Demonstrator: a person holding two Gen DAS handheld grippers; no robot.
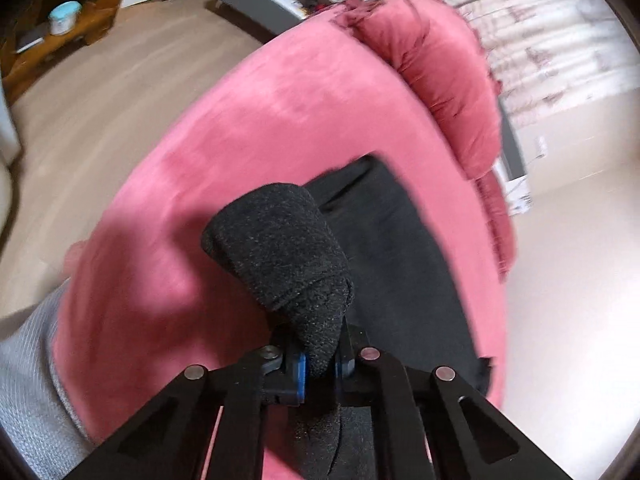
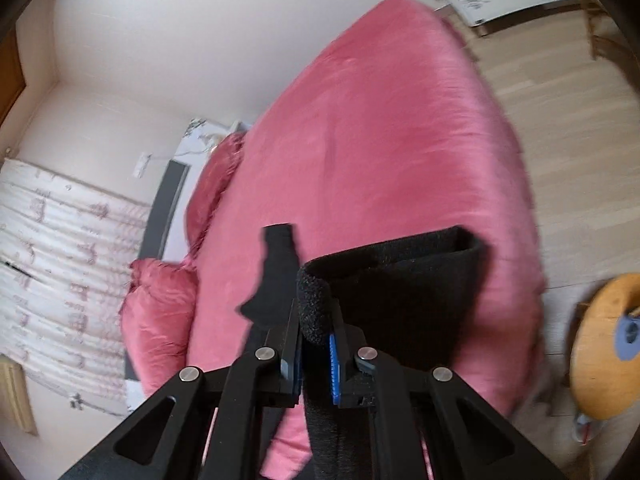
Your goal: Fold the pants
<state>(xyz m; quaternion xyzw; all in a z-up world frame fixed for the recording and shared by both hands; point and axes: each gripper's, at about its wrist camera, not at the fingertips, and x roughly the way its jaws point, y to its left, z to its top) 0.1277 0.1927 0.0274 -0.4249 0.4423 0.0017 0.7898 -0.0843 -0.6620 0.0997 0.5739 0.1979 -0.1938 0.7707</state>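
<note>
Two sets of tongs, and both are biting black cloth right now. Your left tongs [image 1: 320,368] are clamped on a thick rolled edge of the black pants [image 1: 404,264], the blue pads [image 1: 302,374] squeezing a bunched fold that bulges up and away from the jaws. Your right tongs [image 2: 316,360] are clenched on another rolled hem of the pants [image 2: 416,296], with the blue pads [image 2: 334,372] pressed tight to either side of the fuzzy cloth. From that grip the fabric stretches off to the right as a wide band, lifted clear of the bedding, while a narrower dark piece hangs or lies just left of the jaws. The rest of the garment trails down onto the pink bedspread [image 1: 248,128], lying flat toward the bed's right side in your left view. Beyond it, a pink pillow [image 1: 448,80] sits at the head of the bed, against a pale patterned curtain [image 1: 552,40]. Your right view picks up that pink bedspread [image 2: 380,140] too, with pink pillows [image 2: 160,320] at left, a light wood floor [image 2: 560,120] on the right, and a round yellow stool [image 2: 604,352] low at the edge. Both views are blurred. Low left in your left view there is a grey knitted sleeve [image 1: 28,392].
</note>
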